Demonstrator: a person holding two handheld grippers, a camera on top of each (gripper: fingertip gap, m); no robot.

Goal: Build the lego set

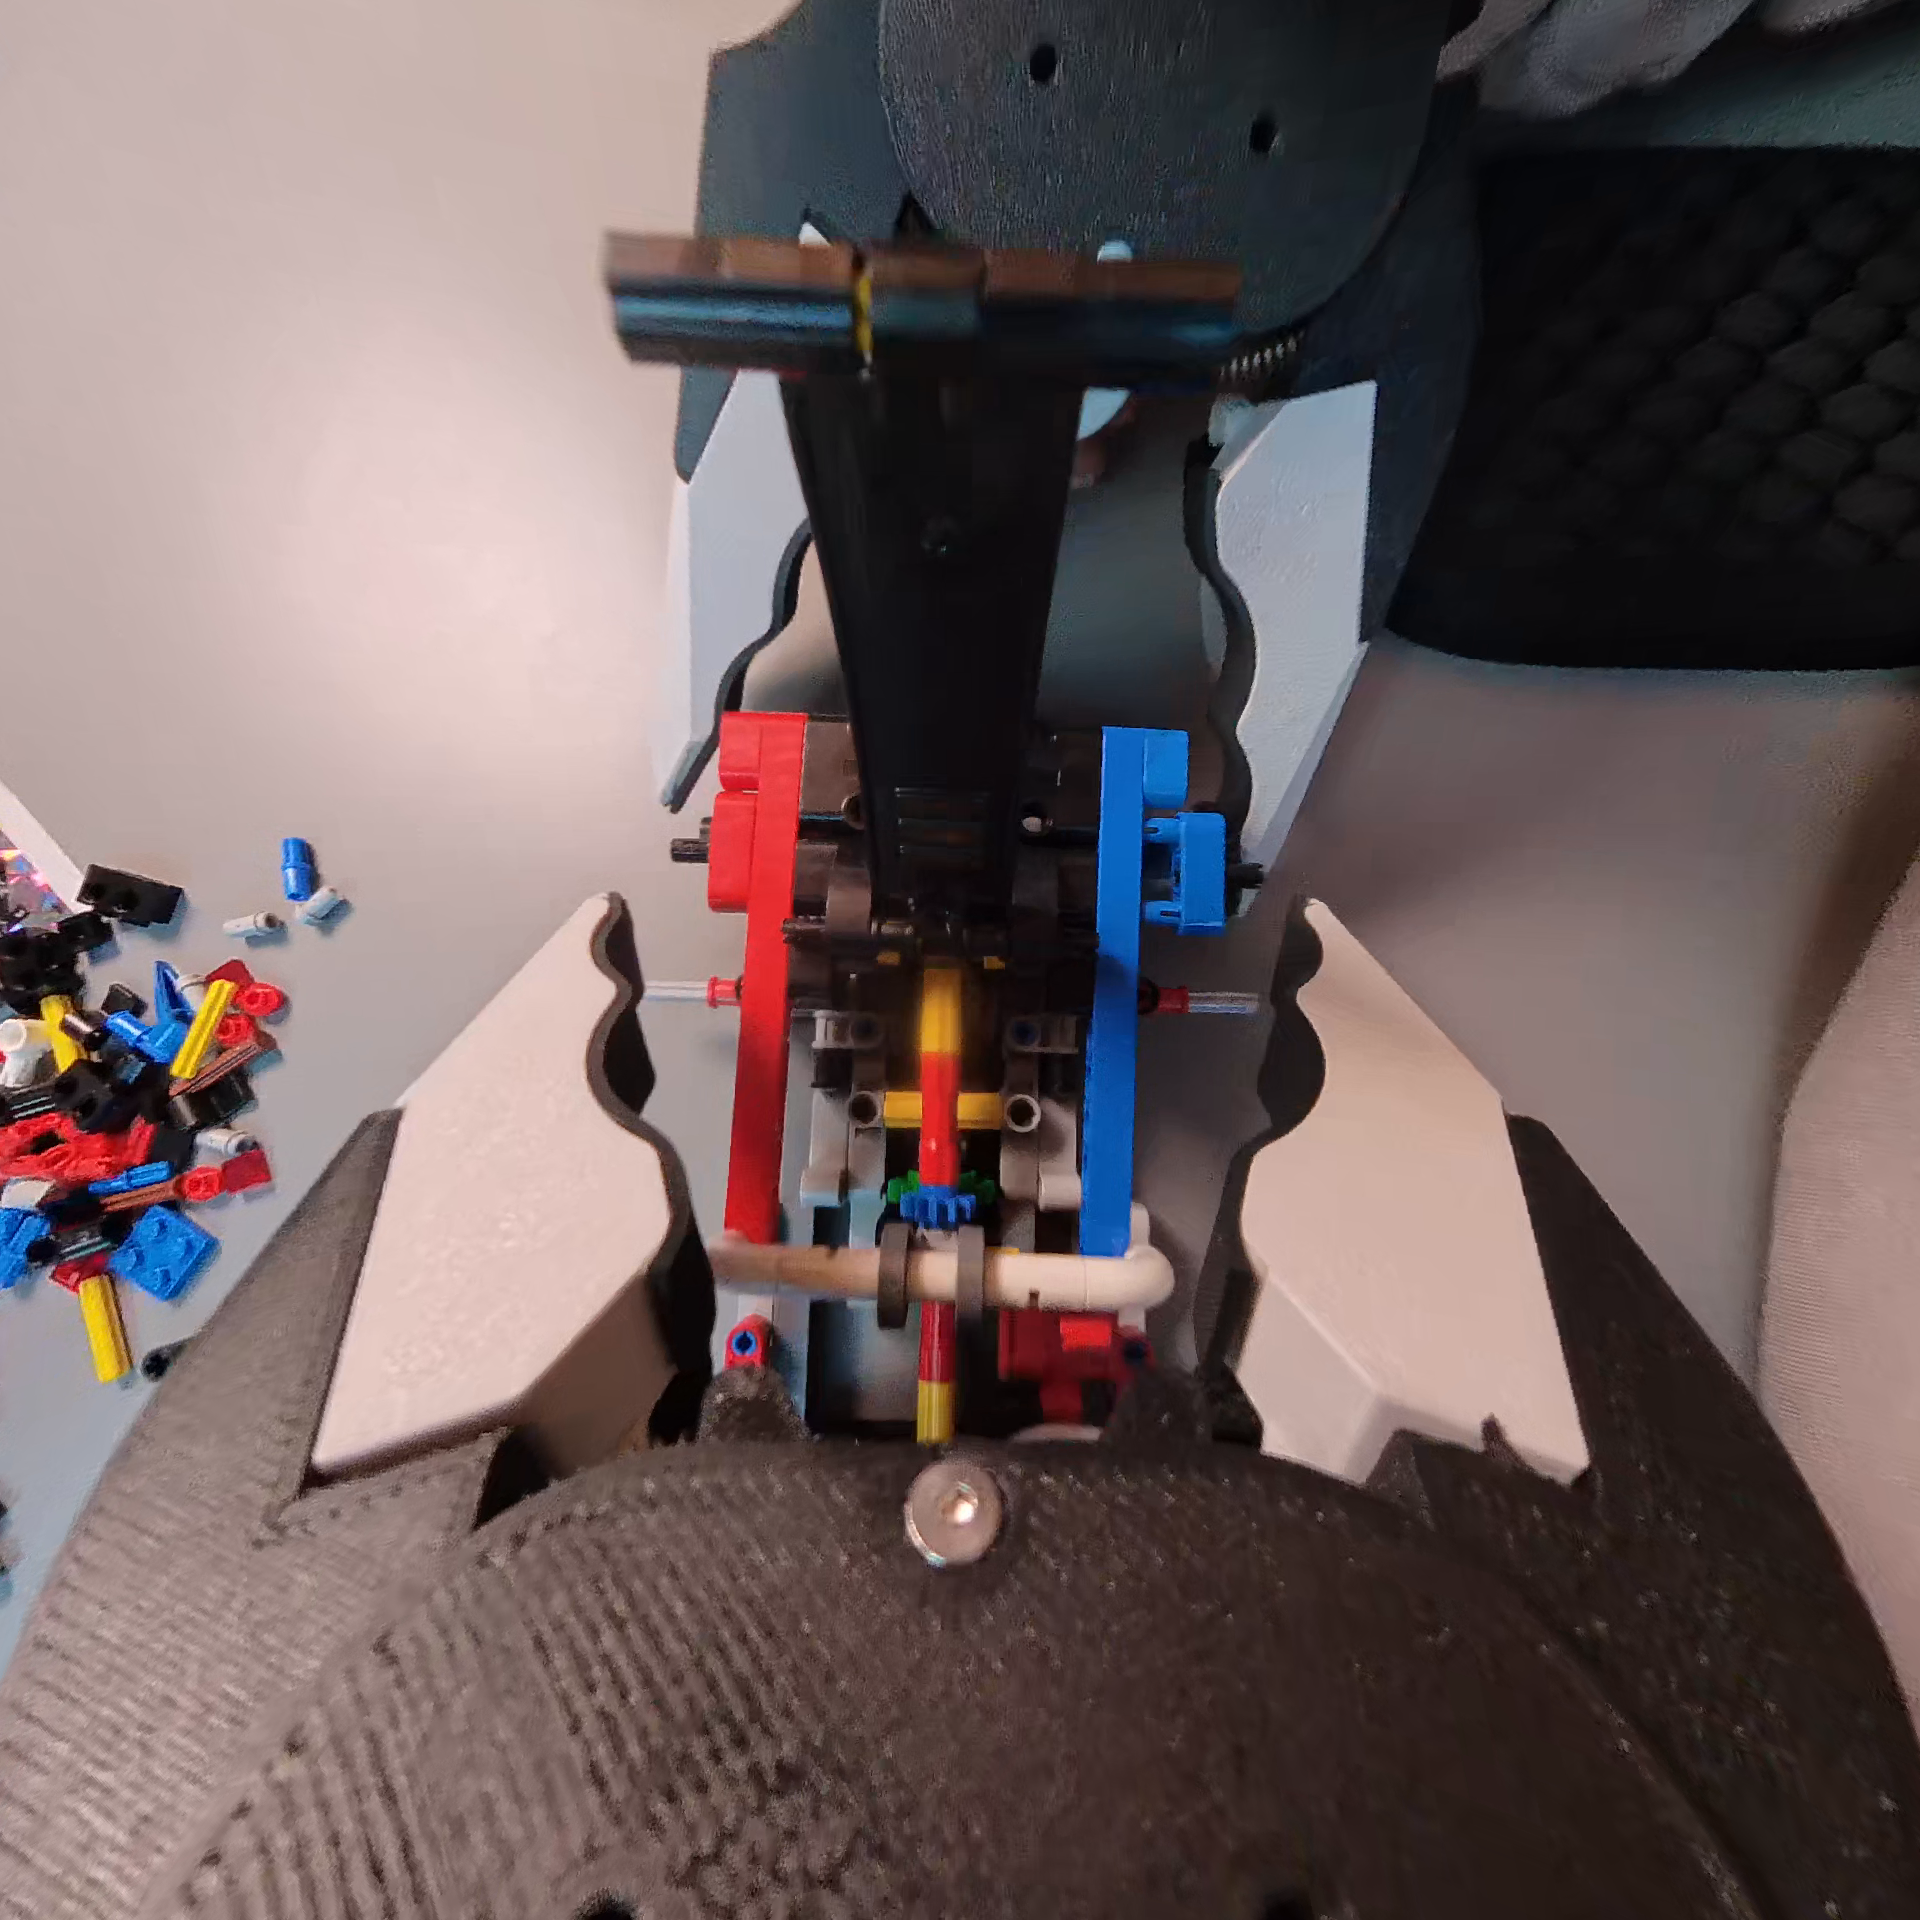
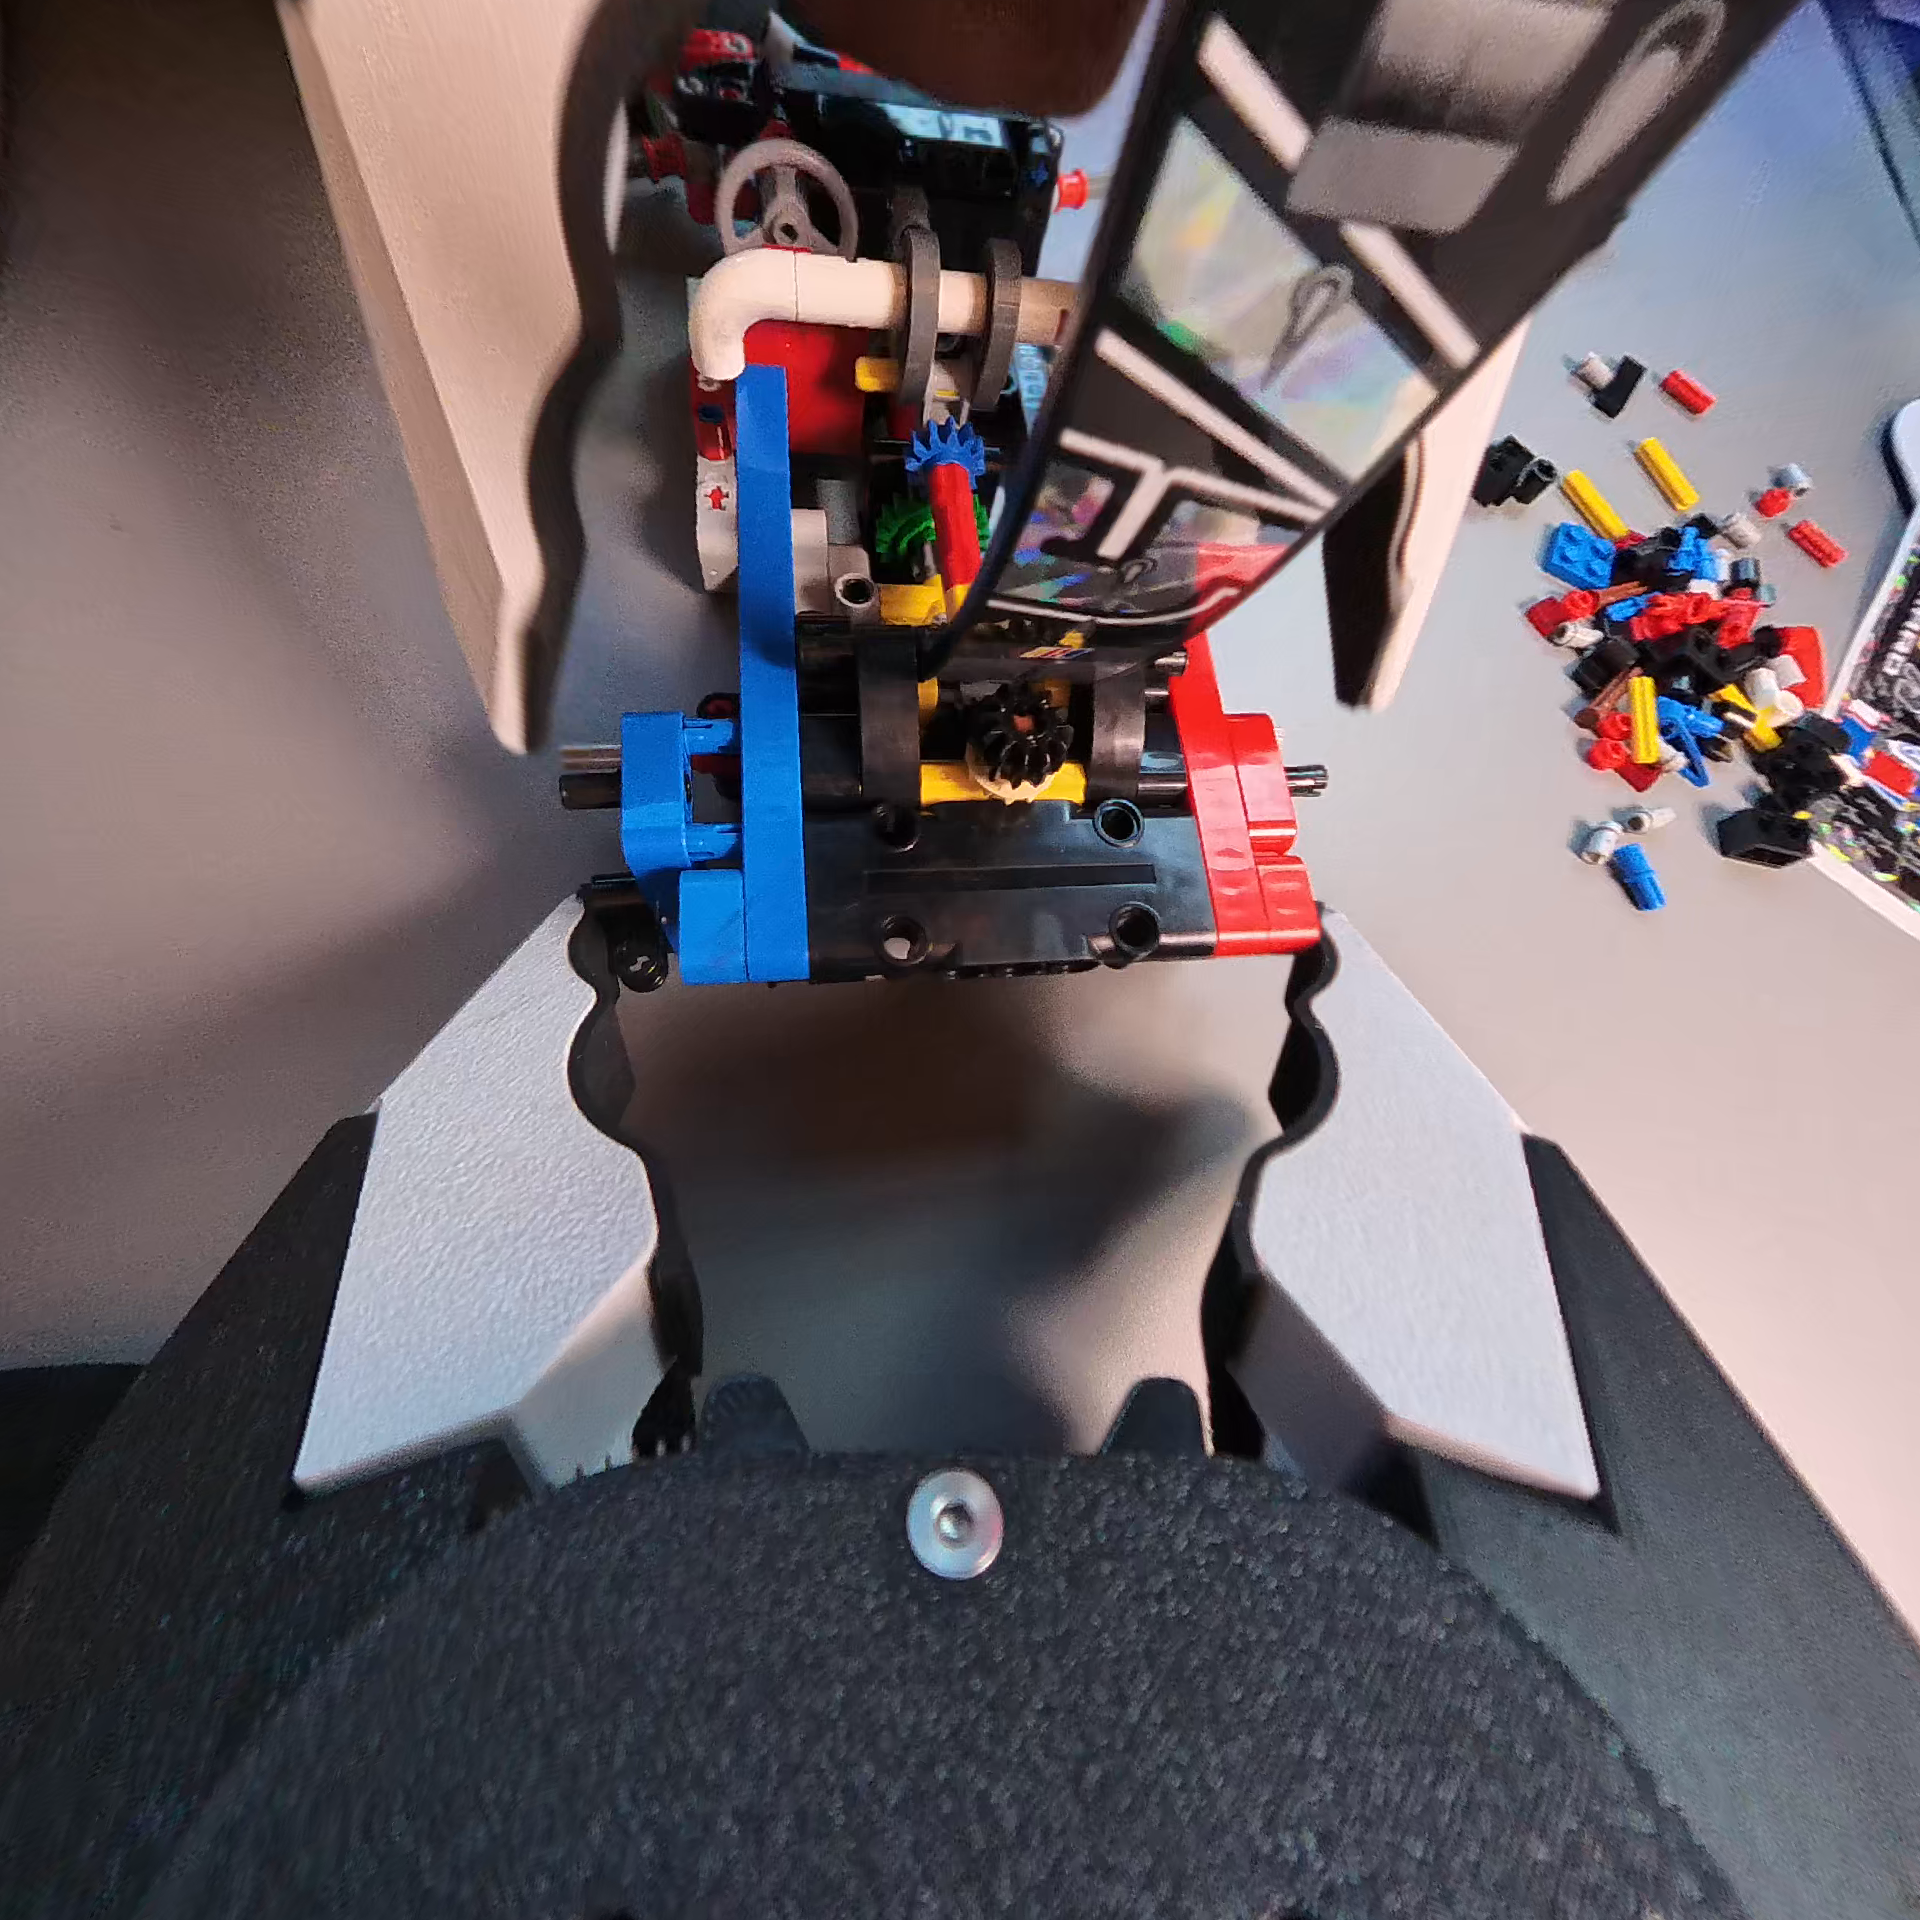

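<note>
Lego model (image 1: 935, 1039), red beam one side, blue beam the other, sits between the two facing grippers above the grey table (image 1: 364, 468). Left gripper (image 1: 951, 977) fingers flank it spread, with gaps both sides. Right gripper (image 2: 951, 956) fingertips meet the model's black end; grip cannot be judged. Loose pieces (image 2: 1704, 644) lie aside.

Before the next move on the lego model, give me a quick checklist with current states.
1. Lego model sits between the fingers of the left gripper: ok.
2. Left gripper clamped on it: cannot tell.
3. Right gripper flanks the model's blue and red end corners: ok; contact: cannot tell.
4. Black panel fully seated on the model: cannot tell; it rises steeply from it.
5. Loose pieces lie aside on the table, apart from both grippers: ok.
</note>
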